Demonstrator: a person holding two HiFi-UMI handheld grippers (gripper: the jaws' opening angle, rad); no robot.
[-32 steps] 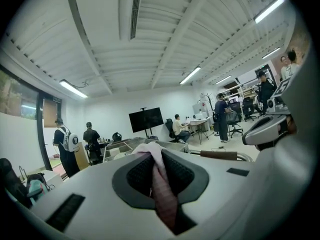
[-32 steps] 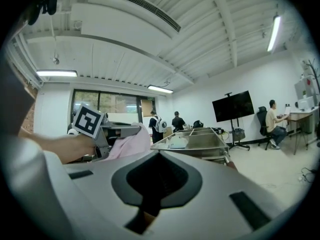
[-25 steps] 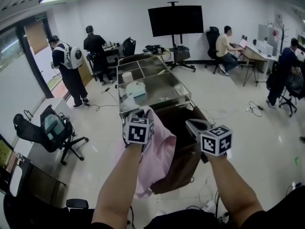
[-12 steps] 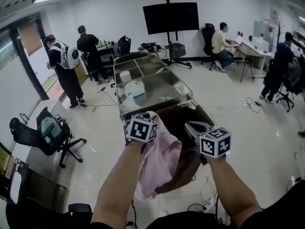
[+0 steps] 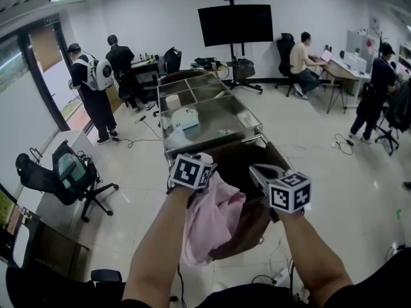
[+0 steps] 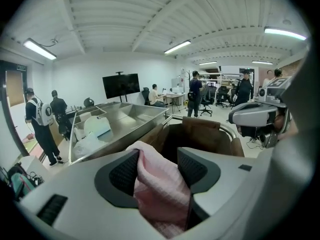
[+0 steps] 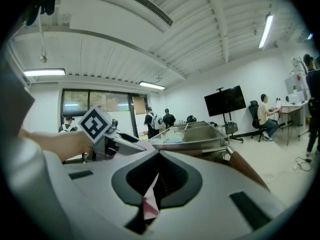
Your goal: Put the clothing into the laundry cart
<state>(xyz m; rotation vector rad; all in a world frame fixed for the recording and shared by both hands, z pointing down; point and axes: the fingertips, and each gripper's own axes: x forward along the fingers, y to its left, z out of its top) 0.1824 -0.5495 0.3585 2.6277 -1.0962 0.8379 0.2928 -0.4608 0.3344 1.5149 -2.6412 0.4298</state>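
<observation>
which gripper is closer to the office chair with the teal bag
Left. The left gripper, jaws just opened with the pink garment between them, is on the chair's side; the right gripper sits farther right.

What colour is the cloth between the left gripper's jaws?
Pale pink knit cloth; clearest in left gripper view.

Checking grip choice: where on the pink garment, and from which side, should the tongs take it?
Probably on its bunched top fold, from above: there the pink garment is gathered thick, while the rest hangs loose over the laundry cart rim. The left tongs have just been opening, that fold between them.
</observation>
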